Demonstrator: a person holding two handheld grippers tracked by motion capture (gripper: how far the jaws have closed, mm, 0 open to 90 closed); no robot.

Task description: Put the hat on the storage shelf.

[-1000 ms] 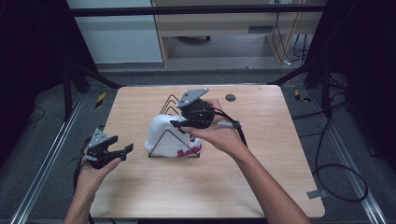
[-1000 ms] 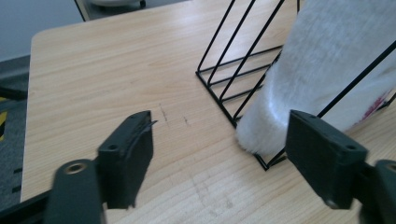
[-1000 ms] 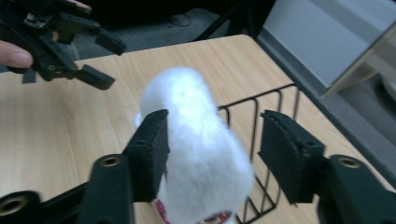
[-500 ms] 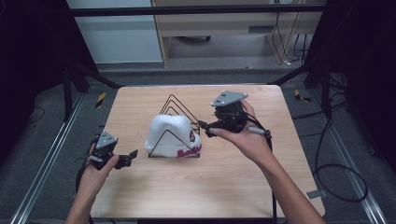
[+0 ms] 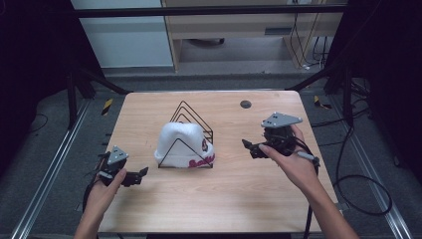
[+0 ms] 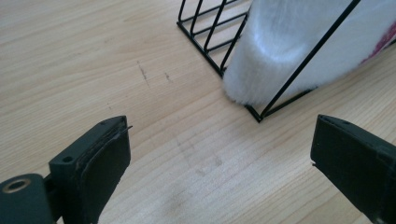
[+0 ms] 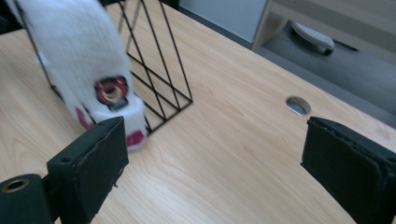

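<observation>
Sitting in the black wire rack [image 5: 191,130] at mid-desk [image 5: 229,199], the white beanie [image 5: 182,143] lies between the wide-open, empty left claw [image 5: 130,177] and right claw [image 5: 253,148], roughly equally near.

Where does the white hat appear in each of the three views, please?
High view: white hat at table centre, inside the black wire rack.
Left gripper view: white hat at upper right, behind a wire.
Right gripper view: white hat at upper left.
Shared landmark: the black wire rack.
</observation>
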